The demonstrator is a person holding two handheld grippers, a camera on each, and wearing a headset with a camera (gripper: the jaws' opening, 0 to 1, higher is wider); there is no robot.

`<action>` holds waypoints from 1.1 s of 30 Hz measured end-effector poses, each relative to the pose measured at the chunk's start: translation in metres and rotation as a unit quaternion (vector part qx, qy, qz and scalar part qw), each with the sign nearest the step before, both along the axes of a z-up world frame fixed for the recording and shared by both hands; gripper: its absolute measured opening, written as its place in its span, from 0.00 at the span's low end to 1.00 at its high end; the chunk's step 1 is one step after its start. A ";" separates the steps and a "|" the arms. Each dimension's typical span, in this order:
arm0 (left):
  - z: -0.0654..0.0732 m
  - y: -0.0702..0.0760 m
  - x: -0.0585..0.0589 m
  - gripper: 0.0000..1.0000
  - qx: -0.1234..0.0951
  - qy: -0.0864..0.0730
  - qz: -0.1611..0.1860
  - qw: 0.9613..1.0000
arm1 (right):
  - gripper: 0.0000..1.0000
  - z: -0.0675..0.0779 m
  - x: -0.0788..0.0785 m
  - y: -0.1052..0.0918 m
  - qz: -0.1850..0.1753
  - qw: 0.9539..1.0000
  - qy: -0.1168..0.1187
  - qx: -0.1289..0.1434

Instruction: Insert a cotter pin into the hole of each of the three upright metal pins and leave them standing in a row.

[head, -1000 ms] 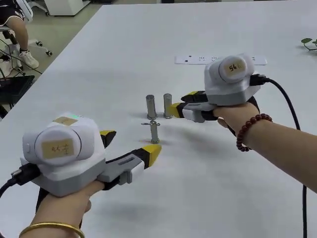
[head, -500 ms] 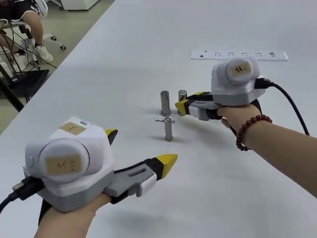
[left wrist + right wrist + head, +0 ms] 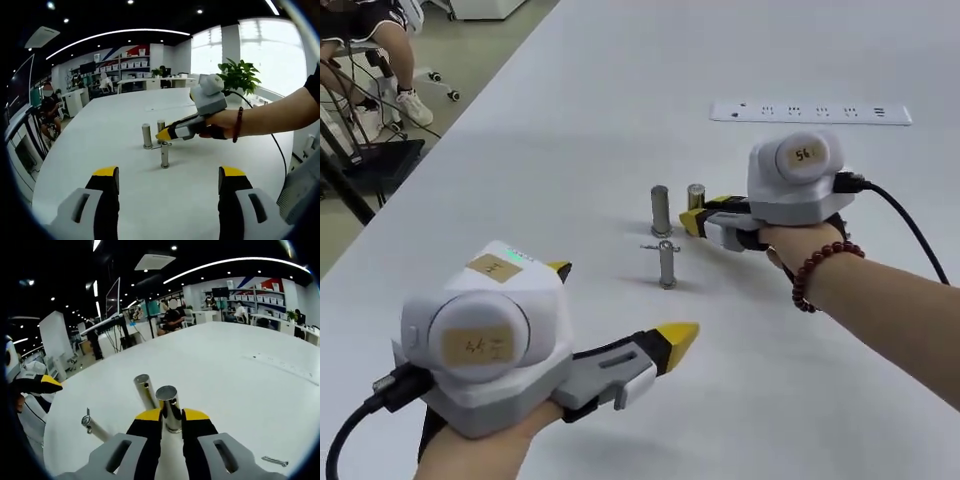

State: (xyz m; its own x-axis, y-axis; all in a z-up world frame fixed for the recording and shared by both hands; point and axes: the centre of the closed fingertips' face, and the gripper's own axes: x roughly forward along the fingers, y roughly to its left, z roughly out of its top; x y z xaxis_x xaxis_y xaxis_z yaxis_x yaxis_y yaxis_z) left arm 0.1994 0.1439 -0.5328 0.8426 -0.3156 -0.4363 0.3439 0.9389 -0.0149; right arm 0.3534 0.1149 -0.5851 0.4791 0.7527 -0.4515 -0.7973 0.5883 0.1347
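A white table (image 3: 570, 120) runs down an open office, with a power strip (image 3: 810, 112) lying at its far side and a plant (image 3: 240, 75) beyond it. 3 metal pins stand upright near the middle of the table.

In the head view, the left pin (image 3: 660, 210) and the right pin (image 3: 696, 195) stand side by side, close but apart. The front pin (image 3: 667, 265) stands alone nearer the person, so the 3 form a triangle. A cotter pin (image 3: 653, 246) sits through the front pin near its top and sticks out sideways.

The right gripper (image 3: 694, 219) lies low over the table, reaching in from the right. Its yellow-tipped jaws are pressed together on the right pin, 1 on each side. In the right gripper view that pin (image 3: 169, 409) rises between the tips, the left pin (image 3: 145, 390) stands just behind it, and the front pin (image 3: 97, 429) leans off to the lower left with its cotter pin (image 3: 88, 420). A loose cotter pin (image 3: 274, 460) lies flat on the table at the lower right.

The left gripper (image 3: 620, 305) hovers nearer the person, well apart from the pins. Its jaws are spread wide and hold nothing. The left gripper view looks between them at the 3 pins and the right gripper (image 3: 167, 134).
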 end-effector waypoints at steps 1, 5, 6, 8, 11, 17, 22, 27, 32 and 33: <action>0.001 0.000 0.000 0.81 0.000 -0.001 0.000 1.000 | 0.09 0.000 0.000 0.000 0.003 1.000 -0.004 -0.004; 0.003 -0.004 -0.002 0.81 -0.003 -0.004 -0.007 1.000 | 0.08 0.001 0.003 -0.001 0.009 1.000 -0.016 -0.014; 0.004 -0.006 -0.002 0.82 -0.002 -0.006 -0.009 1.000 | 0.08 0.001 0.002 -0.001 0.008 1.000 -0.015 -0.013; 0.006 -0.008 -0.002 0.83 -0.003 -0.009 -0.013 1.000 | 0.08 0.002 0.001 -0.003 0.006 1.000 -0.016 -0.015; 0.008 -0.008 -0.001 0.86 -0.003 -0.013 -0.014 1.000 | 0.08 0.003 -0.001 -0.006 0.006 0.999 -0.022 -0.028; 0.009 -0.008 -0.001 0.91 -0.008 -0.014 -0.013 1.000 | 0.08 0.003 -0.005 -0.014 -0.003 0.999 -0.022 -0.037; 0.010 -0.010 -0.001 0.95 -0.011 -0.012 -0.019 1.000 | 0.08 0.007 -0.015 -0.022 -0.006 0.999 -0.029 -0.044; 0.013 -0.013 0.001 0.97 -0.006 -0.018 -0.025 0.999 | 0.08 0.007 -0.026 -0.030 -0.009 0.998 -0.029 -0.049; 0.014 -0.012 0.001 0.98 -0.004 -0.021 -0.026 0.999 | 0.08 0.006 -0.034 -0.040 -0.015 0.998 -0.029 -0.053; 0.014 -0.011 0.001 0.98 -0.001 -0.020 -0.026 0.999 | 0.08 0.006 -0.038 -0.042 -0.016 0.998 -0.029 -0.055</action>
State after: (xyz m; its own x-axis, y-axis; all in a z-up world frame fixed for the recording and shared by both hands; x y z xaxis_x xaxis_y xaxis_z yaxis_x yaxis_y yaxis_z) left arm 0.2006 0.1327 -0.5191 0.8422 -0.3598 -0.4016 0.3920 0.9200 -0.0022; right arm 0.3157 0.0727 -0.5789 0.5298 0.6841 -0.5013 -0.7827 0.6220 0.0215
